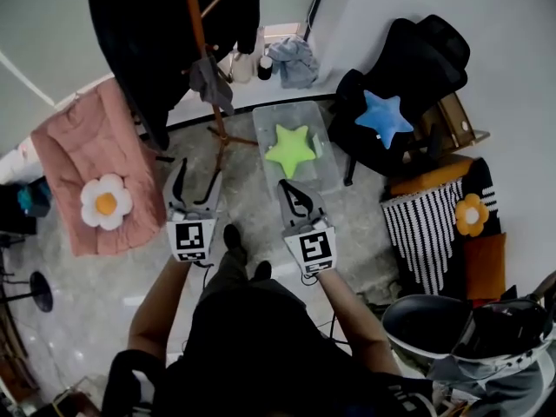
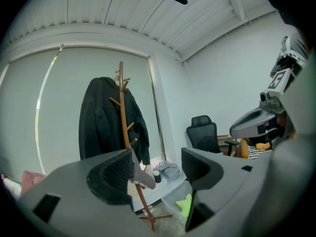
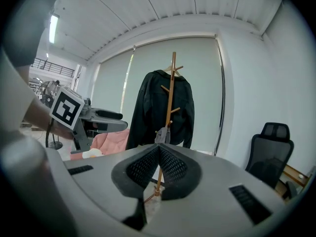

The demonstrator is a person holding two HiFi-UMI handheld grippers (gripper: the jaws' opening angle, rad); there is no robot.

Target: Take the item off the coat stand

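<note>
Entry, approach step, nothing yet taken: black jacket [image 1: 139, 37] hung from the coat stand's [image 1: 199, 33] top pegs, grey cloth [image 1: 211, 81] on a lower peg; my left gripper [image 1: 199, 169] gaped empty, right gripper [image 1: 288, 189] pinched closed on nothing; next, I judged, reach forward and lift.

Legible text: none | Markings: unreadable square code patterns | On: left marker cube [image 1: 190, 237], right marker cube [image 1: 316, 250]
</note>
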